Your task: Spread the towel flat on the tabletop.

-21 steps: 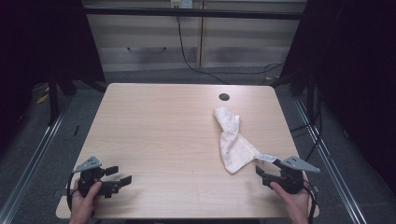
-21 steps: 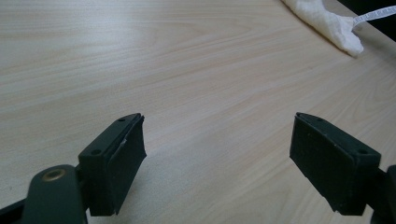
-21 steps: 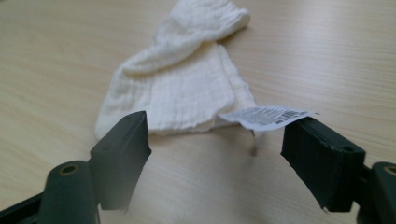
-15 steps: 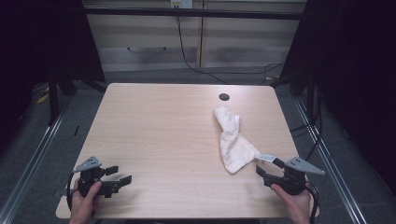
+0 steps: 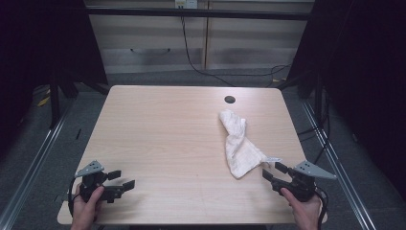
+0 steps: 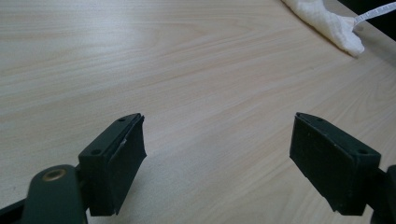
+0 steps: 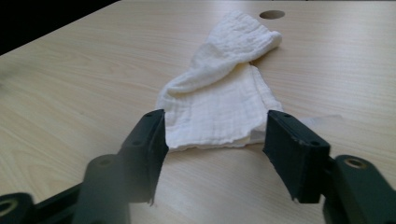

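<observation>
Left gripper sits at 7 o'clock on the wooden table, held in a hand, jaws spread wide over bare wood with nothing between them. Right gripper is at 5 o'clock in the other hand, jaws also spread, pointed at the near edge of the white cloth without touching it. Cloth lies crumpled and elongated around 3 o'clock, far end just short of the round hole at 1 o'clock, a small tag sticking out near the right gripper.

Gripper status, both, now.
Left gripper: open, holding nothing, over bare table.
Right gripper: open, holding nothing, pointed at the near edge of the white cloth.
</observation>
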Demonstrator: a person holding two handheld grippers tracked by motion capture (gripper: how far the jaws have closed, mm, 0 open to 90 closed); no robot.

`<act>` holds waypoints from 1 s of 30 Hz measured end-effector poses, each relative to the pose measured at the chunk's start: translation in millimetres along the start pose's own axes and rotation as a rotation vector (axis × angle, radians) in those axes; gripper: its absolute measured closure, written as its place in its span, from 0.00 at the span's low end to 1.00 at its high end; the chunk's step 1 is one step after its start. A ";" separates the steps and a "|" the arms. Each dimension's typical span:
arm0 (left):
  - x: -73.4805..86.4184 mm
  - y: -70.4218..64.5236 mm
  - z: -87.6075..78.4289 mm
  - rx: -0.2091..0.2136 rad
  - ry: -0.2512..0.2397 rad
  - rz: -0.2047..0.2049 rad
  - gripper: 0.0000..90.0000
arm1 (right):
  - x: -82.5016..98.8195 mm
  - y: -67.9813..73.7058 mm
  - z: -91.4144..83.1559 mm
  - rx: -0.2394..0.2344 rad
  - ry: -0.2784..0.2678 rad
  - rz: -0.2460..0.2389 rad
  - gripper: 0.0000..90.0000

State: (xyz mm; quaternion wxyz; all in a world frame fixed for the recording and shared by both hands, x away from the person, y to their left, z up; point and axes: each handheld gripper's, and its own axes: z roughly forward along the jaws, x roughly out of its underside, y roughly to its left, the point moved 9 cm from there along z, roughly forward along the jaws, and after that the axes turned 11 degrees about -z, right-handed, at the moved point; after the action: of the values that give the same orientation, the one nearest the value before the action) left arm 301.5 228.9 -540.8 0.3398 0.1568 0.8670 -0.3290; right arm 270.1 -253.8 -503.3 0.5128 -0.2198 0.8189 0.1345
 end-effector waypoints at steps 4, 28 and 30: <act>-0.4 1.4 0.2 -0.007 -0.002 -0.006 0.20 | -11.6 3.6 -4.5 -0.013 -0.033 -0.013 0.47; -0.5 -0.4 0.1 0.002 0.000 0.003 0.20 | -47.7 -17.3 93.6 -0.180 0.163 -0.097 0.47; -0.6 0.1 0.2 -0.001 0.000 0.004 0.20 | -49.0 -20.3 103.8 -0.197 0.183 -0.101 0.47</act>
State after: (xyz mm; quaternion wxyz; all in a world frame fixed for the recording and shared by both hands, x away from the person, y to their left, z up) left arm 302.0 228.8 -540.6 0.3404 0.1583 0.8669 -0.3280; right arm 379.7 -214.3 -504.6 0.4178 -0.3212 0.8332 0.1676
